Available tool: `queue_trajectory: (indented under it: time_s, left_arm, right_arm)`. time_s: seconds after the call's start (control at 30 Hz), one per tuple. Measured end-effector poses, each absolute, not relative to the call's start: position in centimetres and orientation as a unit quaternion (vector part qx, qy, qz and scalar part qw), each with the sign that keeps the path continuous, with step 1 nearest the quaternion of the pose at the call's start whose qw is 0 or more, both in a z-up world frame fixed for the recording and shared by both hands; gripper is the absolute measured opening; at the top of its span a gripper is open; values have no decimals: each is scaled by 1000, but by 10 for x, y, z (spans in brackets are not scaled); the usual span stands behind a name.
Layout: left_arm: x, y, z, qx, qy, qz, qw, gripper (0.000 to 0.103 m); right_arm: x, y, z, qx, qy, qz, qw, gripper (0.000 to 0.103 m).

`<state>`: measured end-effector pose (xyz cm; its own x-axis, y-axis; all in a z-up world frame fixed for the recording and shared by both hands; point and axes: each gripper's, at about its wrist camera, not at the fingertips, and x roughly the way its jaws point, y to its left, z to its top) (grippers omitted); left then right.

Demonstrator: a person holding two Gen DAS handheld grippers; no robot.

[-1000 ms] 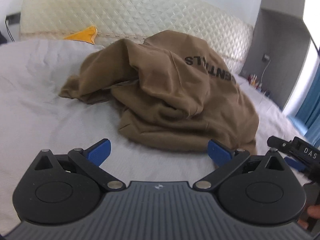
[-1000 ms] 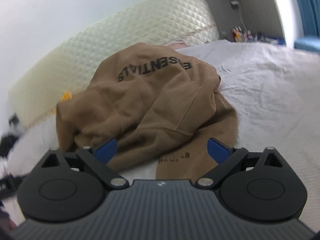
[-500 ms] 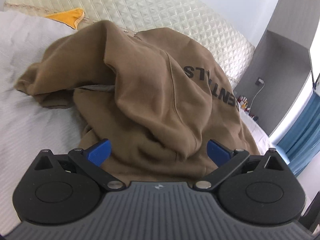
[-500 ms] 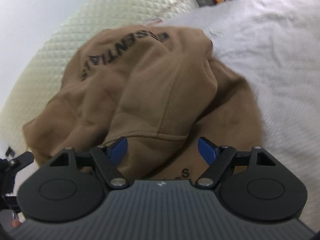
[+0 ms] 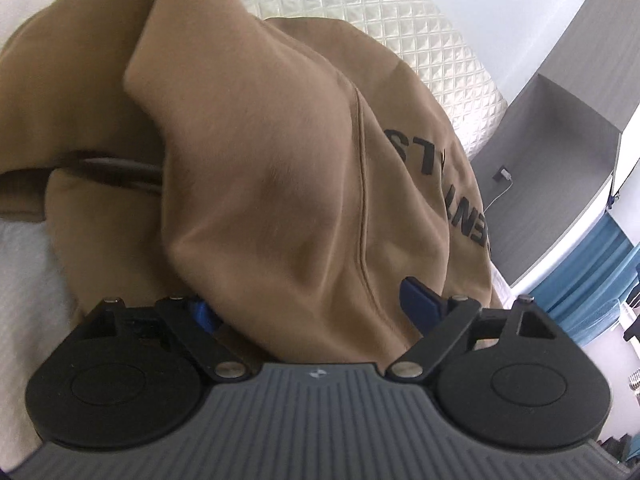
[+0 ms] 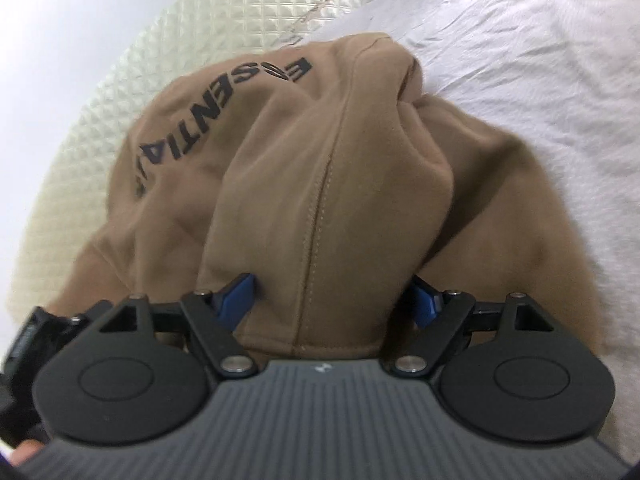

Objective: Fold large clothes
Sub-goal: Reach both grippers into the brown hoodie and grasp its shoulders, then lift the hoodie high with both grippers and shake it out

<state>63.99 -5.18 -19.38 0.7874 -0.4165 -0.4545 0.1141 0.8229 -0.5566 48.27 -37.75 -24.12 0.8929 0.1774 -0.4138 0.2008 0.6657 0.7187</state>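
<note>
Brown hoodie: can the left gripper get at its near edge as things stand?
Probably yes. The left gripper already straddles a fold of the brown hoodie, its jaws closing with fabric between them and nothing in the way. Whether the pads press the cloth yet is unclear.

Matt fleecy cloth hoodie (image 5: 280, 168), glossy quilted headboard (image 5: 360, 8)
</note>
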Motion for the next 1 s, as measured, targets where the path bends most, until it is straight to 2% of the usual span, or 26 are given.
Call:
queue_trajectory:
  time_s: [0.03,0.07,0.1,0.17,0.23,0.37,0.43,0.5,0.8,1.0]
  left_arm:
    - [642,-53,-192,-256,290,-145,911,82]
    - [644,-54,-190,-253,288,-142,913,65]
    - [647,-53,-188,-251,290,-138,913,58]
    - [649,-50,-183,-259,299,-132,909,23]
    - [647,-47,-172,-262,291,-140,909,15]
    - [616,-63,-123,-195,233,-164,938,11]
    - [597,-69,-94,-174,206,-175,947,6]
    - [579,-71,-66,-160,186,-177,953,6]
    - [464,-11,27,-217,143,-176,949,5]
    - [349,45,100,-218,96,-155,959,5]
  right_arm:
    - [486,-380,-244,425,231,10,875,73]
    - [486,-380,-246,431,229,13,873,68]
    - [485,-379,-245,427,224,14,876,67]
    - [482,-374,-237,405,218,14,888,54]
    - [479,-371,-225,383,210,18,899,45]
    - [470,-373,-205,373,195,40,906,35]
    - [464,-369,-189,348,184,55,918,33]
    - [454,-363,-173,326,172,72,927,31]
    - [368,-358,-107,284,118,141,941,27]
    - [308,-368,-40,255,72,172,949,26]
